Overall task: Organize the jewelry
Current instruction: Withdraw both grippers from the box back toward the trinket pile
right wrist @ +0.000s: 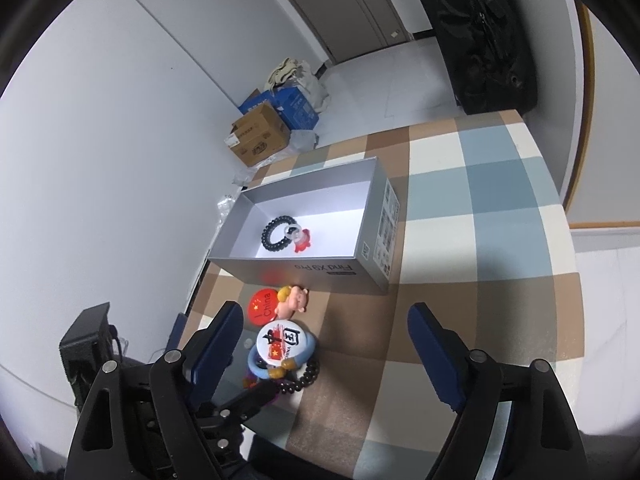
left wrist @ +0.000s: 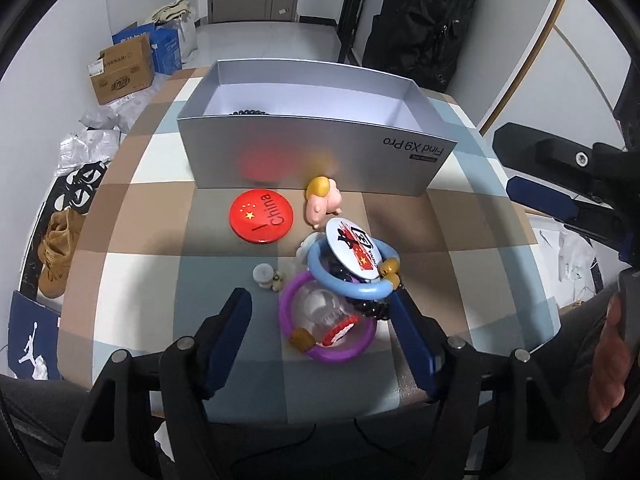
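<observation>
An open silver box [left wrist: 320, 152] [right wrist: 316, 268] stands on the checked table; a black bead bracelet [right wrist: 276, 234], a clear ring and a red charm lie in it. In front lie a red China badge [left wrist: 262, 218] [right wrist: 264, 306], a pink pig figure [left wrist: 322, 200] [right wrist: 294, 300], a white badge [left wrist: 354, 254] [right wrist: 280, 342] on a blue bangle [left wrist: 352, 286], a purple bangle [left wrist: 324, 348], black beads [right wrist: 304, 380] and small pale charms [left wrist: 266, 276]. My left gripper [left wrist: 322, 312] is open, fingers either side of the purple bangle. My right gripper [right wrist: 326, 324] is open above the table, also showing in the left wrist view [left wrist: 532, 168].
Cardboard and blue boxes [left wrist: 128, 66] [right wrist: 264, 132] stand on the floor beyond the table's left. A brown shoe [left wrist: 58, 252] lies on the floor at left. A black bag [left wrist: 424, 20] [right wrist: 484, 32] hangs at the back right. The table's near edge is just below the left gripper.
</observation>
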The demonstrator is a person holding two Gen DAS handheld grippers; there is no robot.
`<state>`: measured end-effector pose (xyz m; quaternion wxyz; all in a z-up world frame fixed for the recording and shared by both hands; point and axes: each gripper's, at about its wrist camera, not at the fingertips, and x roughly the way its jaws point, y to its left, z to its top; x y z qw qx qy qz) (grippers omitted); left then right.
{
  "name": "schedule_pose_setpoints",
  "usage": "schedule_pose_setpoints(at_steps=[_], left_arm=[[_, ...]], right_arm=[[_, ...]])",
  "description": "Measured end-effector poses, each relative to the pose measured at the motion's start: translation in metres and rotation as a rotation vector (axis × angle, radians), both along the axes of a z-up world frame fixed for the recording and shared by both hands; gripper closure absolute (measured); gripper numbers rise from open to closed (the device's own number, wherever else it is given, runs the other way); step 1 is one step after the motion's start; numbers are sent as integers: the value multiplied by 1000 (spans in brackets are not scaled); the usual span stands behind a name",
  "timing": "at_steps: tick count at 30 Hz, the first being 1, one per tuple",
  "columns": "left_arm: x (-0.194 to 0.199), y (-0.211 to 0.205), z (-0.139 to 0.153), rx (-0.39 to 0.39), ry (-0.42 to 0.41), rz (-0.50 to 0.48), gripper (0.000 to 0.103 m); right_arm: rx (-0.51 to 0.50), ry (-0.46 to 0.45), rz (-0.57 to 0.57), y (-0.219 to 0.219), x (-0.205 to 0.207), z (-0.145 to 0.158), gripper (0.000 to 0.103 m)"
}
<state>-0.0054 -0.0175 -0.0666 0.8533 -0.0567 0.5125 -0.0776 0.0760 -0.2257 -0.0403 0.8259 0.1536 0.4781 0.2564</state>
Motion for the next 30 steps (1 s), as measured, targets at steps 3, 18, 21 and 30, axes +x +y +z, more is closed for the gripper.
schedule_pose_setpoints(at_steps=[3,18,21,30], left_arm=[[-2,1,-2,-27,30,-2,36],[-4,5,-3,-111,44,-32,52],[-4,11,-1,-142,49,-15,56],[3,35,-9,-305,113,76,81]], right_arm=[[1,-2,-1,-1,0,0,19],[-3,7,4,-2,1,-2,19],[-8,12,12,1,0,-5,19],[-21,25,49,8,-5,-10,18]])
